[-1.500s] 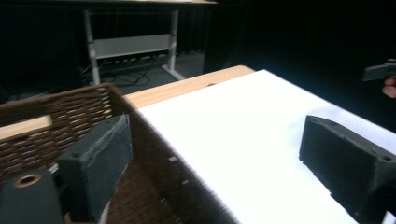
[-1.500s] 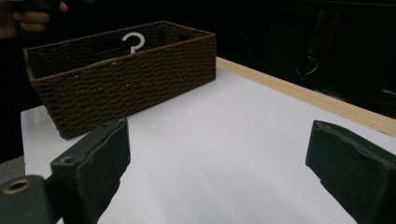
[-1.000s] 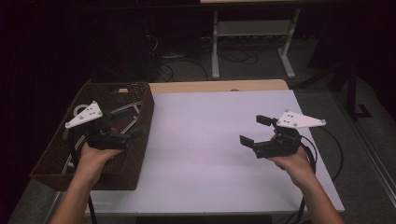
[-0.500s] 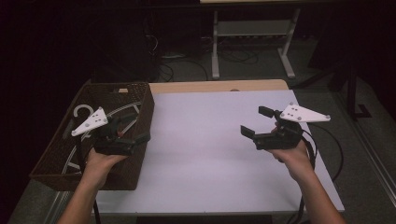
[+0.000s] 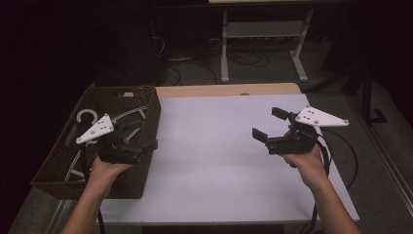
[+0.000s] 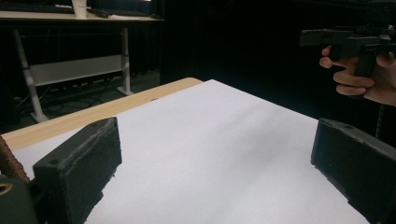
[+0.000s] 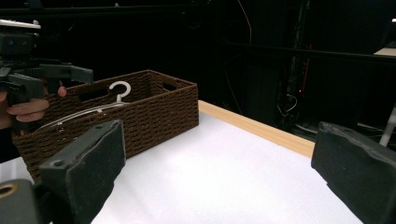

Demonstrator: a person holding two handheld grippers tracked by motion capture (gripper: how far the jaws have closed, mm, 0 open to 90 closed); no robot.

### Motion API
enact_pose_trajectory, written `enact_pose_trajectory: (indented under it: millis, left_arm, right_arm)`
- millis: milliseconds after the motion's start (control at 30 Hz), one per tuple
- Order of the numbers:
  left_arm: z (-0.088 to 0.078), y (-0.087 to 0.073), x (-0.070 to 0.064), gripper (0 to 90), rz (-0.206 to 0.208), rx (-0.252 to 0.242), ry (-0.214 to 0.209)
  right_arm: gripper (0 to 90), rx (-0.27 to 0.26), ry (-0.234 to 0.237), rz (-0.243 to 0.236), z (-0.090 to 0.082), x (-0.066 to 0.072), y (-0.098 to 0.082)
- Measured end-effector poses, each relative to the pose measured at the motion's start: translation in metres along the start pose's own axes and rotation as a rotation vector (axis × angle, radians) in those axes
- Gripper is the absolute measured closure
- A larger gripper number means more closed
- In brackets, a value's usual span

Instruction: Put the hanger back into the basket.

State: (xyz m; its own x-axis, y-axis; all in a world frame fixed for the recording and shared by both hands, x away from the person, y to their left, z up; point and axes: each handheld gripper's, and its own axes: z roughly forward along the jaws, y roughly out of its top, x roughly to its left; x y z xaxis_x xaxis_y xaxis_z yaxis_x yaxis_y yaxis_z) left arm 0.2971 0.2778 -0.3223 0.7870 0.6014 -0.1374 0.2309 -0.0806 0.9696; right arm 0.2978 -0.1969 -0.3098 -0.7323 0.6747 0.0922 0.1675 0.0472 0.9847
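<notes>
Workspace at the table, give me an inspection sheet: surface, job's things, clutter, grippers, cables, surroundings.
Surface: white sheet over a wooden tabletop whose far edge shows; bare between the grippers.
Job's things: dark brown woven basket at the table's left end, holding white hangers, one hook upright.
Clutter: nothing seen on the sheet.
Grippers: left gripper held over the basket's near right part, jaws open and empty; right gripper held above the sheet's right side, jaws open and empty.
Cables: black cable loops from the right gripper off the table's right edge.
Surroundings: dark room; white metal table frame and floor cables beyond.
</notes>
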Motion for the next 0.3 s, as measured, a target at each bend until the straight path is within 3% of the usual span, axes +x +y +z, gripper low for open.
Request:
enact_pose_trajectory:
  millis: [300]
  left_arm:
    - [0.0007,-0.0002,0.0009,1.7,0.0,0.006,0.004]
  right_arm:
    - [2.6,0.002,0.002,-0.005,-0.0001,0.0001,-0.0002]
